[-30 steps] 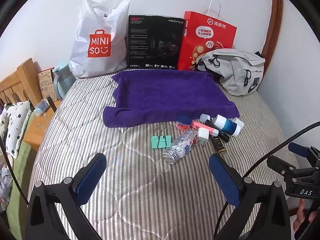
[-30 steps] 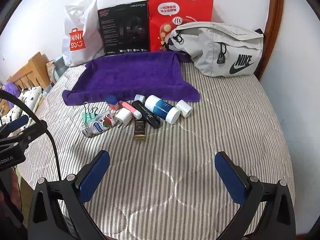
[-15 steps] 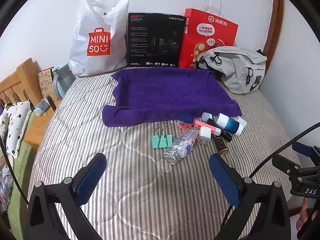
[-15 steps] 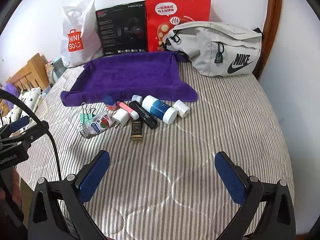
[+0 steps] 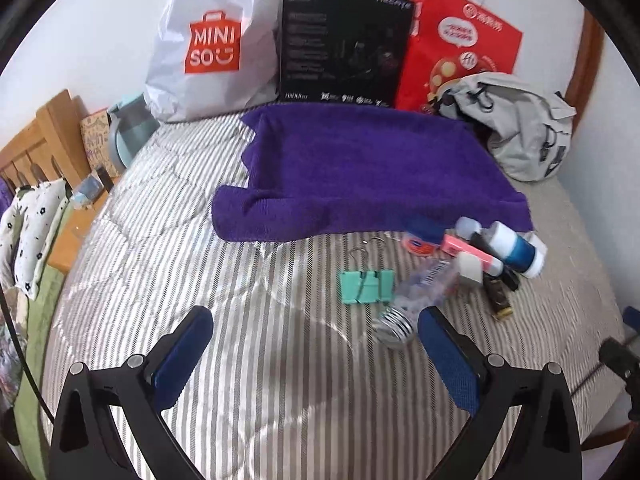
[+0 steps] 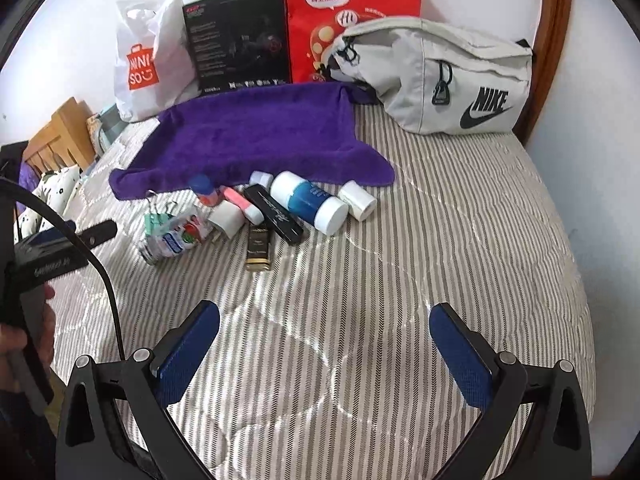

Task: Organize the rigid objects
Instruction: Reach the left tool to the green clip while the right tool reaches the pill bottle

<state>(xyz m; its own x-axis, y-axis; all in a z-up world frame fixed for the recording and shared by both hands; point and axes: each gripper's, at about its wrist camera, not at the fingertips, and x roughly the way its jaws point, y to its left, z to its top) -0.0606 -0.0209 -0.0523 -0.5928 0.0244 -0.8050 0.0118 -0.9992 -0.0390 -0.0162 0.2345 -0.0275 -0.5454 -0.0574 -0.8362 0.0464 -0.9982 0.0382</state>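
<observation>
A cluster of small items lies on the striped bed in front of a purple towel (image 5: pixel 360 172) (image 6: pixel 260 140). It holds mint binder clips (image 5: pixel 366 286) (image 6: pixel 158 220), a clear screw-cap bottle (image 5: pixel 416 296) (image 6: pixel 176 238), a white-and-blue bottle (image 5: pixel 516 248) (image 6: pixel 310 202), a black tube (image 6: pixel 274 214), a pink stick (image 5: pixel 466 250), a white plug (image 6: pixel 226 220) and a black-and-gold lipstick (image 6: pixel 258 248). My left gripper (image 5: pixel 316 336) is open, its right finger close to the clear bottle's cap. My right gripper (image 6: pixel 324 336) is open above bare bedding, short of the cluster.
Against the wall stand a white Miniso bag (image 5: pixel 212 40), a black box (image 5: pixel 344 48) and a red paper bag (image 6: pixel 352 16). A grey Nike bag (image 6: pixel 440 76) lies at the back right. A wooden headboard (image 5: pixel 36 140) and pillow (image 5: pixel 32 224) are at left.
Both grippers have moved forward toward the cluster; the items appear larger and nearer. The left gripper now sits just short of the clear bottle. Both stay open.
</observation>
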